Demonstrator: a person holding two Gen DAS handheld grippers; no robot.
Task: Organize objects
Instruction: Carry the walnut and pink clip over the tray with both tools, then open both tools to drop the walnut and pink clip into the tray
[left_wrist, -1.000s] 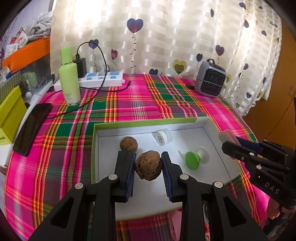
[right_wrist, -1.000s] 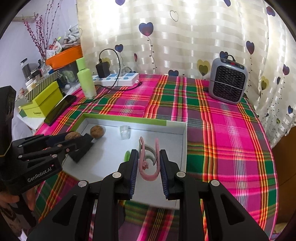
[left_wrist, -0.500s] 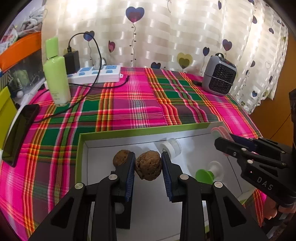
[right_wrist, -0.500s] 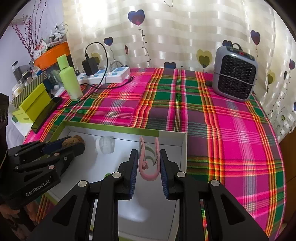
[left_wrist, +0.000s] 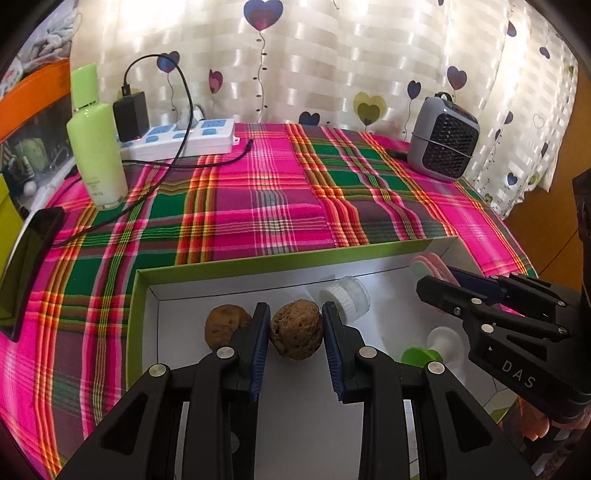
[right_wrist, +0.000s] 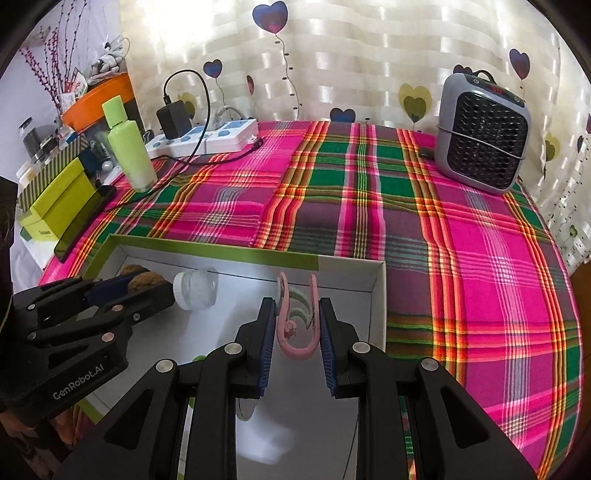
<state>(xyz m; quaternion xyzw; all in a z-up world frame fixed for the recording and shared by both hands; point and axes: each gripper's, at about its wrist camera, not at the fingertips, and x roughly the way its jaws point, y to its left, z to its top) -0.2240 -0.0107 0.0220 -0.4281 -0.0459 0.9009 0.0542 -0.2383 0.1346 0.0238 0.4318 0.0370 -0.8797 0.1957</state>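
Note:
My left gripper (left_wrist: 294, 328) is shut on a brown walnut (left_wrist: 295, 328) and holds it above the white box with a green rim (left_wrist: 258, 264). A second walnut (left_wrist: 225, 325) lies in the box just left of it. My right gripper (right_wrist: 297, 325) is shut on a pink clip (right_wrist: 297, 321) over the box's right part (right_wrist: 380, 291). A clear small jar with a white cap (left_wrist: 347, 295) and a green-and-white suction piece (left_wrist: 424, 350) lie in the box. The jar also shows in the right wrist view (right_wrist: 195, 288).
A plaid cloth (right_wrist: 369, 192) covers the table. A green bottle (left_wrist: 96, 140), a power strip with charger (left_wrist: 184, 140), a black phone (left_wrist: 26, 266) and a yellow-green box (right_wrist: 55, 206) stand at the left. A grey heater (right_wrist: 484, 136) stands at the back right.
Both grippers have moved forward and lower over the box, each keeping its hold. The box's far wall and the table beyond now look nearer.

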